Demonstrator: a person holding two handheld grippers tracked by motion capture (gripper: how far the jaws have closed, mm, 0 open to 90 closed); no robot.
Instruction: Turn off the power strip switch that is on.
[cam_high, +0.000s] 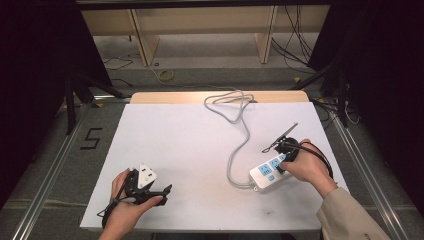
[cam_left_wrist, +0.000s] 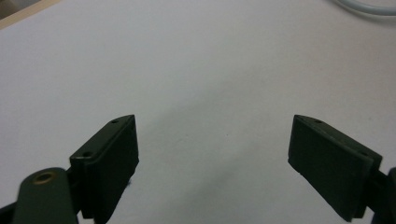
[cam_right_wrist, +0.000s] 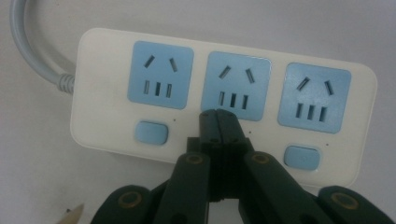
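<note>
In the high view I see the white plastic three-socket power strip with pale blue socket faces (cam_high: 268, 172) lying flat at the lower right of the white table top (cam_high: 190, 150), its long axis running diagonally. Its grey round cable (cam_high: 235, 130) leaves the lower-left end of the strip, curves up the frame and loops near the far edge of the table.

My right gripper (cam_high: 285, 156) sits over the upper right end of the strip, with the hand wrapped around it from the right. In the right gripper view its two black jaws are pressed together with no gap, nothing between them, and their joined tip (cam_right_wrist: 218, 115) rests at the lower edge of the middle blue socket (cam_right_wrist: 238, 87), above where the middle switch would lie. A pale blue rocker switch (cam_right_wrist: 150, 132) shows lower left of the tip and another (cam_right_wrist: 302, 157) lower right.

My left gripper (cam_high: 161, 192) lies low at the lower left of the high view, well apart from the strip, pointing right. In the left gripper view its jaws stand wide, with bare white table between the pads (cam_left_wrist: 120, 158).
</note>
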